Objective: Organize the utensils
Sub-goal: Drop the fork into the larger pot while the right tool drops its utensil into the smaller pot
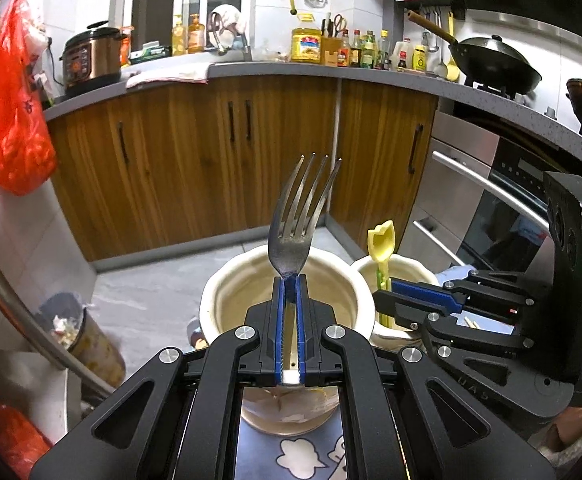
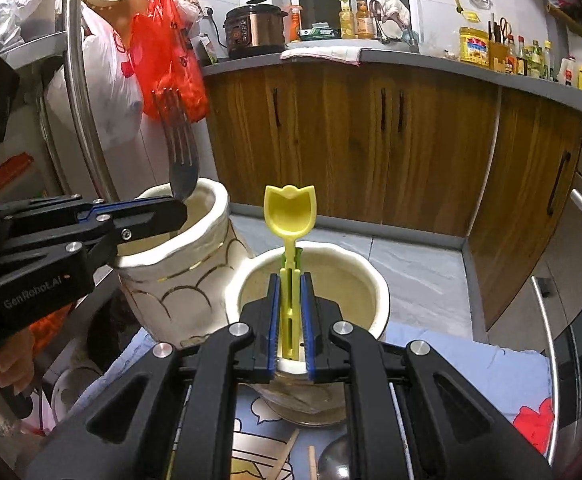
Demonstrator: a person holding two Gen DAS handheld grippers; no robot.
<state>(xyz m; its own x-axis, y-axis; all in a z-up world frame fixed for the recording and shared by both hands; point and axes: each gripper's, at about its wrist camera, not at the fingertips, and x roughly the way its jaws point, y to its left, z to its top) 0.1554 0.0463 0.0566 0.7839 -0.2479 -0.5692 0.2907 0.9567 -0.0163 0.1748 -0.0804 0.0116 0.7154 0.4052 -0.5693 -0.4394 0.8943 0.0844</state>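
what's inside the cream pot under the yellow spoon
Only bare cream wall shows inside the pot. The yellow spoon, gripped by the right gripper, hangs over its mouth. The gripper covers the pot's bottom, so anything lying there cannot be seen.

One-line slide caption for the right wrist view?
Right gripper holds a yellow tulip-shaped spoon upright over a cream ceramic jar; left gripper holds a metal fork over its neighbour.

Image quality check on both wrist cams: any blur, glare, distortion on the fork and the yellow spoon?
Left wrist: fork sharp, tines distinct, no motion blur; strong fisheye bends the countertop; dark vignette at the corners; glare streaks on the oven handle. Right wrist: yellow spoon crisp and evenly lit; the fork is dimmer against the red bag; the cabinets bow.
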